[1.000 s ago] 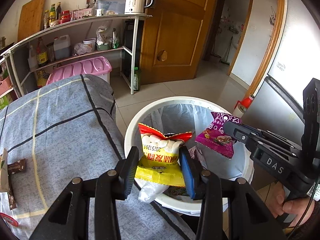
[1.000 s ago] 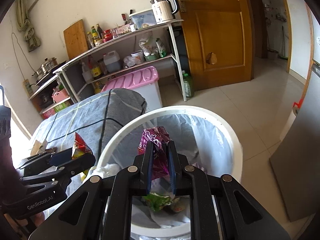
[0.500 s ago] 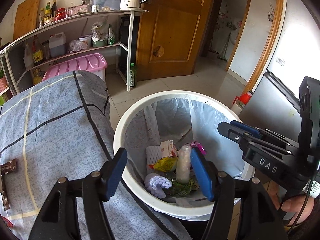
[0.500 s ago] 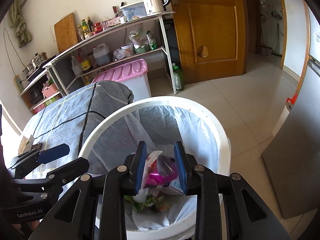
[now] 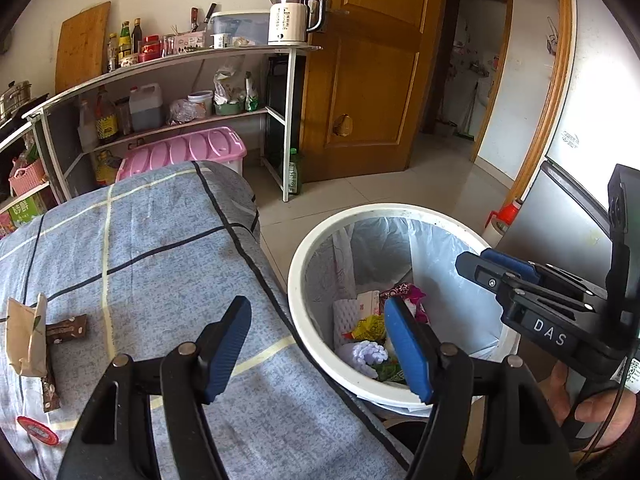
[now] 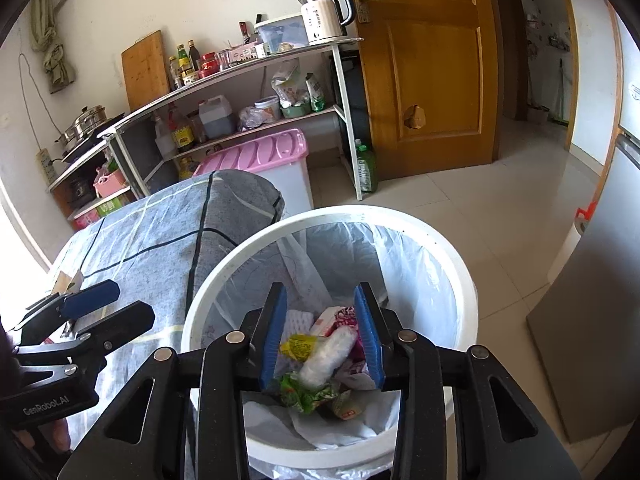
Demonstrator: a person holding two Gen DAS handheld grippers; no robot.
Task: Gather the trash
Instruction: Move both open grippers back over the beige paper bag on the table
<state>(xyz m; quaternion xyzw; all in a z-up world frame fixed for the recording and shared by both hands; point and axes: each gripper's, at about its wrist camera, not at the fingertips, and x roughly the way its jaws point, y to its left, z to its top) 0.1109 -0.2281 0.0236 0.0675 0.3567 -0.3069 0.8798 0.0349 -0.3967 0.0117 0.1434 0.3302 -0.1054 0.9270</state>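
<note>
Wrappers (image 5: 26, 336) partly beyond frame edge

Your left wrist camera looks forward over the surface (image 5: 152, 248) edge, the white bin (image 5: 298, 280) close on its right. Your right wrist camera looks steeply down into that bin (image 6: 460, 276). Both views share the bin, surface (image 6: 132, 248) and shelves (image 5: 180, 60).

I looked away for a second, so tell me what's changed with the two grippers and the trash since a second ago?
Both let go. The left gripper dropped its yellow snack packet and the right gripper its purple wrapper into the white bin; both now stand open and empty. The left one has swung back toward the table. The paper scrap and brown wrapper stayed on the cloth.
</note>
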